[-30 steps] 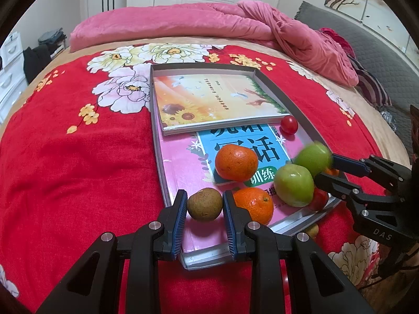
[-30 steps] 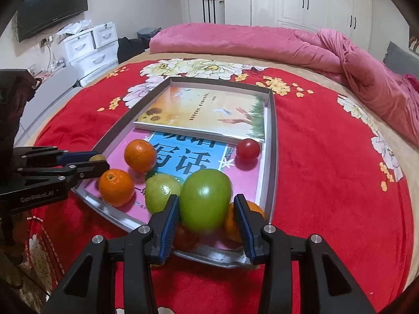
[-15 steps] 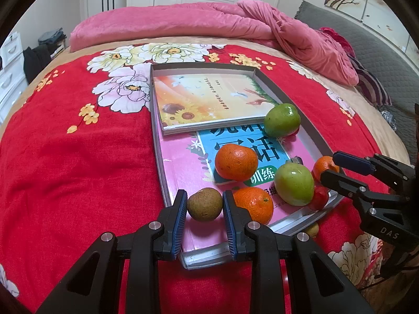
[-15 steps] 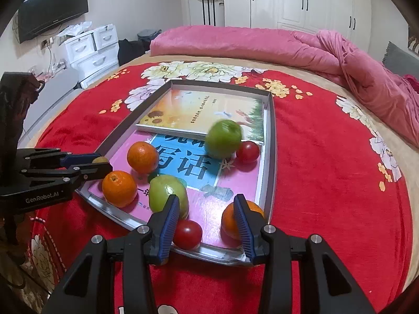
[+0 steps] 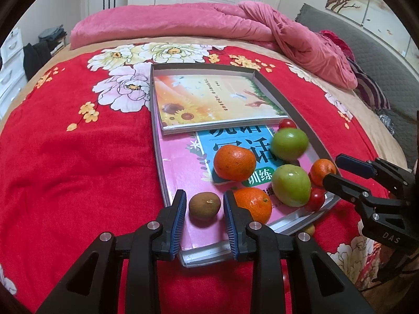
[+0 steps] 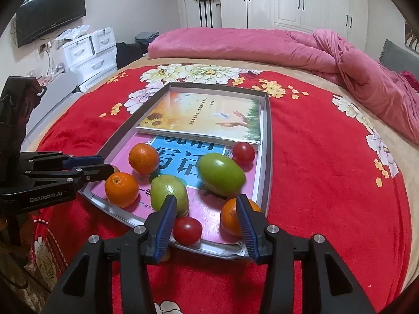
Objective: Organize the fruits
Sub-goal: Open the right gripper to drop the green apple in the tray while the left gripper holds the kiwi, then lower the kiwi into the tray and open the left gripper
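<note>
A grey tray (image 5: 301, 116) (image 6: 265, 162) on the bed holds two books and several fruits. My left gripper (image 5: 204, 206) has its jaws around a brown kiwi (image 5: 204, 205), which rests on the pink book. Beside it lie two oranges (image 5: 234, 162) (image 5: 253, 203), two green apples (image 5: 290, 143) (image 5: 291, 184), a third orange (image 5: 322, 168) and cherry tomatoes (image 5: 287, 123). My right gripper (image 6: 207, 216) is open and empty at the tray's near edge, with a tomato (image 6: 187, 230) between its fingers. The loose green apple (image 6: 221, 174) lies just beyond it.
A sunflower book (image 5: 212, 102) fills the tray's far half. The red flowered bedspread (image 5: 65, 157) surrounds the tray, with a pink duvet (image 5: 183, 23) piled at the head. A small fruit (image 5: 309, 229) lies off the tray on the spread. White drawers (image 6: 89, 52) stand beside the bed.
My right gripper opened and let go of the green apple. The apple rolled up the tray towards the tomato, then back to the middle. My left gripper stayed around the kiwi.
</note>
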